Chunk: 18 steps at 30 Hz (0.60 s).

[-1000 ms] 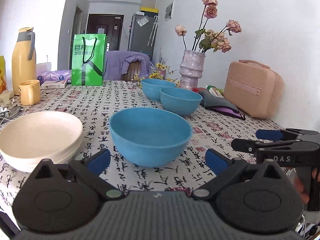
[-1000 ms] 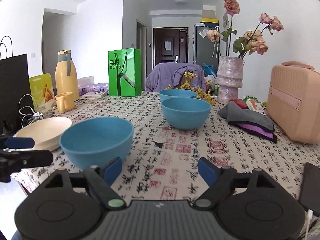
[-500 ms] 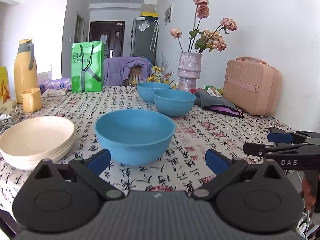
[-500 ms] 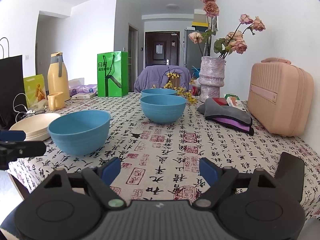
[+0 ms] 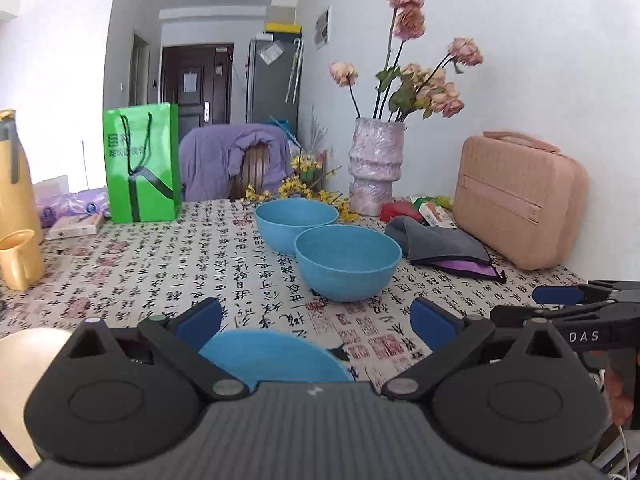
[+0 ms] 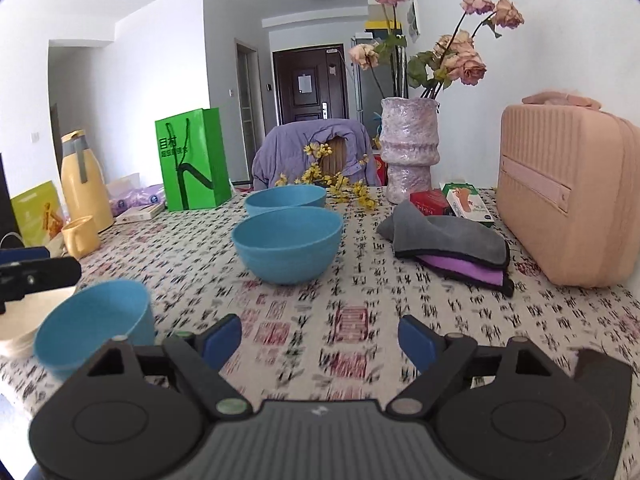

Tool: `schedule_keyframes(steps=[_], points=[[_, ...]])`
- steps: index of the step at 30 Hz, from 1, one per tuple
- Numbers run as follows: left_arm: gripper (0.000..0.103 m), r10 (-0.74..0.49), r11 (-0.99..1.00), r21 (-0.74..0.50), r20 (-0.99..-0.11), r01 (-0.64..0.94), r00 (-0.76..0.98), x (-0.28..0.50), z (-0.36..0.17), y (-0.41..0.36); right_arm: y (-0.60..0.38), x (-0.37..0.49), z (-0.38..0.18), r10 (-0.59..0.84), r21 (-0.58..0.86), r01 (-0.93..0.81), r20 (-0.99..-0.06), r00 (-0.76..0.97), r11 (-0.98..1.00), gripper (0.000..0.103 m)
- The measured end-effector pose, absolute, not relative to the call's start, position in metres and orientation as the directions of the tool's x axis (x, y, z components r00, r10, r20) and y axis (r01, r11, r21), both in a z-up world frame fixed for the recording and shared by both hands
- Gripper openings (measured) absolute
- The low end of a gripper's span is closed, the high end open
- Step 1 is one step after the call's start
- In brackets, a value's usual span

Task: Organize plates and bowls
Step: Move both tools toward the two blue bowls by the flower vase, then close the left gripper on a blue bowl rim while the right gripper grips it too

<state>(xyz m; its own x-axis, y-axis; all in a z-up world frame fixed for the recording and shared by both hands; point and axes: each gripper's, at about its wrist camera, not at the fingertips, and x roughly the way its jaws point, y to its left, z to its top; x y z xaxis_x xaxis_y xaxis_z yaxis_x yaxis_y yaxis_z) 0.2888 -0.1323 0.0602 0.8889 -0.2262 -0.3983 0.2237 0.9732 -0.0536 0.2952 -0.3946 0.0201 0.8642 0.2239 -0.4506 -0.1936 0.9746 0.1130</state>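
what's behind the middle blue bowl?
Directly behind the middle blue bowl sits a third blue bowl, close behind it; contact can't be judged. Only its rim and upper wall show; its base is covered. Yellow flower sprigs lie beyond.

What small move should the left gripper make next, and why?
Probably lower the left gripper onto the nearest blue bowl and close: it is open and empty, one finger over the bowl, which stands apart from the other two blue bowls.

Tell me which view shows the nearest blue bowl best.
The right wrist view. There the nearest bowl shows its rim, inside and outer wall, beside the cream plates. The left wrist view shows only a slice of that bowl, mostly hidden behind the left gripper, whose jaws stand open.
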Motion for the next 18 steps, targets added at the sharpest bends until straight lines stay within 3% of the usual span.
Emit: schedule_keyframes(steps=[4,9,11,13,18], points=[[0.095,-0.25,0.968,-0.097,-0.498,0.233,0.83,0.351,0.063,-0.133,-0.4,0.346,0.03,0.252,0.138,-0.211,-0.462,0.85,0.968,0.083],[0.07,-0.304,0.952,-0.215,-0.601,0.216,0.739,0.433,0.058,-0.131,-0.4,0.419,0.036,0.284,0.18,-0.223,-0.484,0.828,0.958,0.072],[0.068,-0.333,0.941,-0.264,-0.629,0.21,0.703,0.461,0.053,-0.131,-0.394,0.446,0.033,0.285,0.179,-0.225,-0.498,0.819,0.958,0.069],[0.059,-0.328,0.942,-0.285,-0.661,0.179,0.675,0.49,0.048,-0.133,-0.392,0.473,0.027,0.291,0.192,-0.222,-0.512,0.808,0.956,0.069],[0.042,-0.321,0.942,-0.311,-0.721,0.127,0.615,0.541,0.029,-0.136,-0.387,0.53,0.004,0.298,0.244,-0.186,-0.59,0.751,0.952,0.051]])
